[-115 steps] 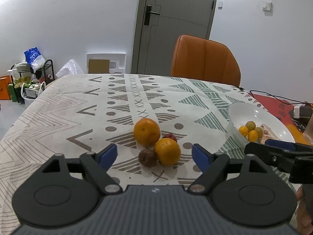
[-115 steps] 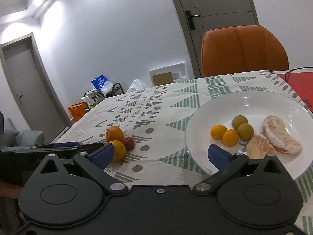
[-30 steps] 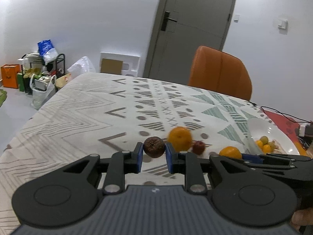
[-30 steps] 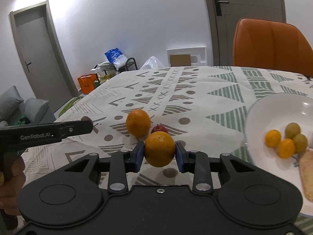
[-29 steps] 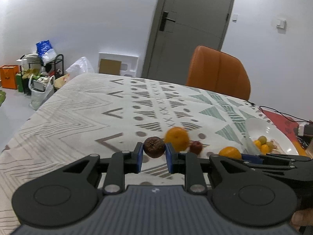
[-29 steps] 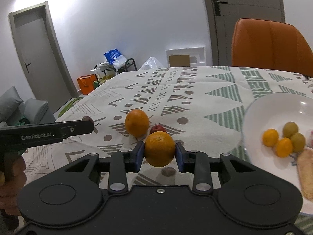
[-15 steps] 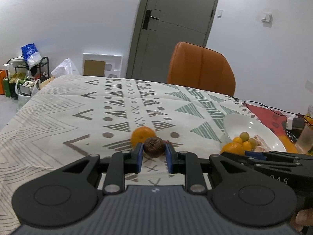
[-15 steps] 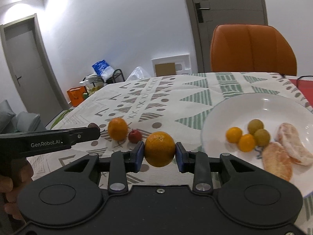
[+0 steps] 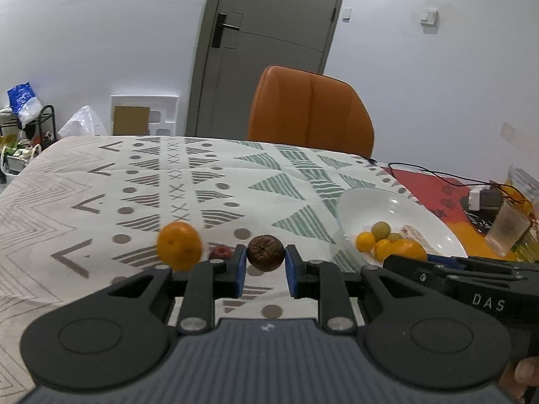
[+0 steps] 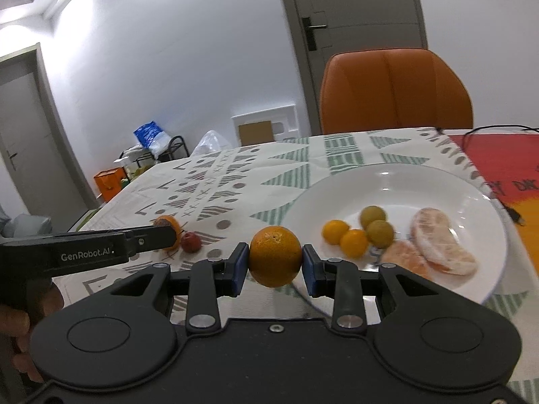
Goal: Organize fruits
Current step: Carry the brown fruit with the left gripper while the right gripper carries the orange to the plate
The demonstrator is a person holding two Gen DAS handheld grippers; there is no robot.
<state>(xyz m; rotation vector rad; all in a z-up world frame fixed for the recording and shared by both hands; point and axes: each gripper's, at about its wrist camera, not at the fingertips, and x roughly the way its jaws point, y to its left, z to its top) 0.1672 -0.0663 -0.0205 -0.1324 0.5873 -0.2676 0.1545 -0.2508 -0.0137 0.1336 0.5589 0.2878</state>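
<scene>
Grippers first: we see the left gripper (image 9: pixel 265 272) with its blue pads closed tight on a dark brown wrinkled fruit (image 9: pixel 265 253), lifted off the tablecloth (image 9: pixel 175 181). Our right gripper (image 10: pixel 275 271) is narrowed onto an orange (image 10: pixel 275 256), pads pressing both sides, held just short of the white plate (image 10: pixel 397 181) rim. Writing: in the right wrist view "GenRobot.AI" reads on the left tool's side; in the left wrist view "DAS" reads on the right tool's body at 4 o'clock.

Next out, a second orange (image 9: pixel 179 245) sits on the cloth at 10 o'clock of the brown fruit, with a small red fruit (image 9: pixel 220 253) just beside it. On the plate, at 2 o'clock from the held orange, we count two small orange fruits (image 10: pixel 343 237), two greenish ones (image 10: pixel 376 224) and peeled citrus pieces (image 10: pixel 438 242), all close together.

Farther back: orange chair (image 9: pixel 310 114) at 12 o'clock behind the table, grey door (image 9: pixel 269 33) beyond it. Red mat (image 10: pixel 498 158) at 2 o'clock; its lettering is too cut off to read.
</scene>
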